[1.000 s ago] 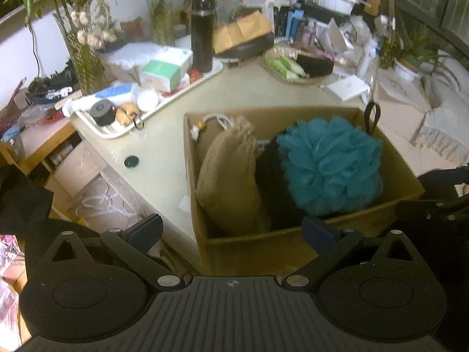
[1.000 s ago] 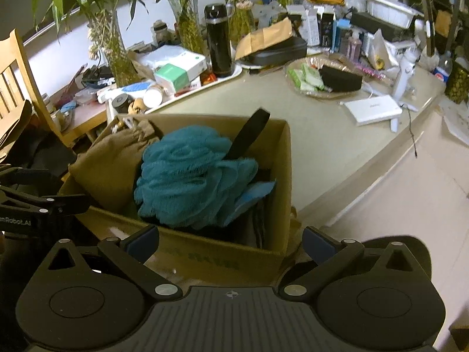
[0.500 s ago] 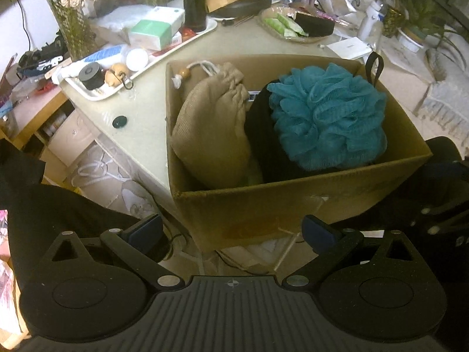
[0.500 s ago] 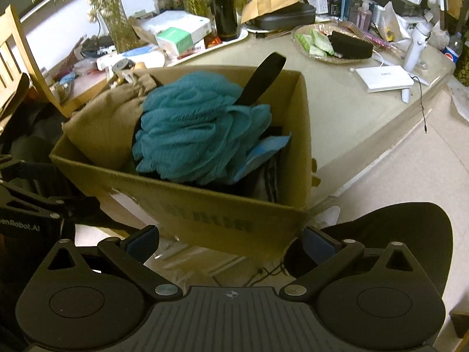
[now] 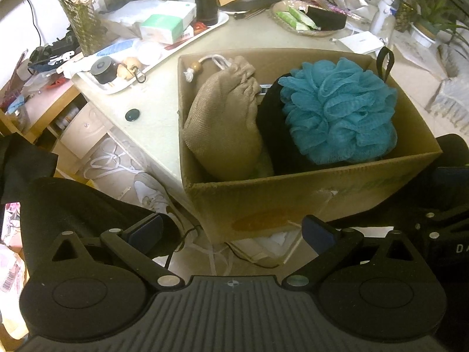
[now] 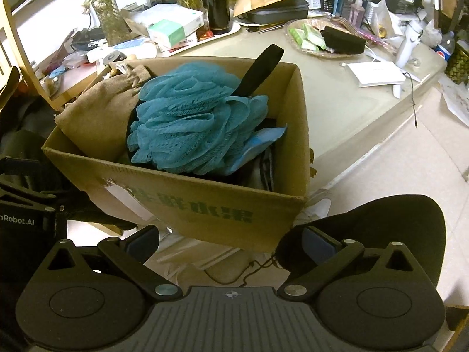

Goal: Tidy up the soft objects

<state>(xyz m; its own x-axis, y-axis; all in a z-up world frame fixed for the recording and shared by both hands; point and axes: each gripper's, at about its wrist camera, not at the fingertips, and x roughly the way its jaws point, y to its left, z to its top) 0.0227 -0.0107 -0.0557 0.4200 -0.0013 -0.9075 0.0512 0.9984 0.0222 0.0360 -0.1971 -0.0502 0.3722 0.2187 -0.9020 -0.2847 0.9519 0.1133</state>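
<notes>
A cardboard box (image 5: pixel 307 199) (image 6: pixel 205 205) overhangs the table's near edge. Inside it lie a teal bath pouf (image 5: pixel 337 108) (image 6: pixel 193 120), a tan drawstring bag (image 5: pixel 225 126) (image 6: pixel 99 117), dark fabric (image 5: pixel 275 138) and a black strap (image 6: pixel 261 67). My left gripper (image 5: pixel 231 231) is open and empty, below the box's near wall. My right gripper (image 6: pixel 231 237) is open and empty, below the box's printed wall. The right gripper shows at the right edge of the left wrist view (image 5: pixel 439 226), beside the box.
The table (image 6: pixel 337 108) behind the box holds a white tray (image 5: pixel 117 88) of small items, a black bottle (image 6: pixel 217 6), a plate (image 6: pixel 319 50) of packets, a white box (image 6: pixel 375 72) and plant vases. A black chair (image 6: pixel 381 228) stands at right. Cables and shoes lie on the floor below.
Both grippers have drawn back and lower from the box, and both stayed open. The box now sticks out further over the table edge, with floor showing under it.
</notes>
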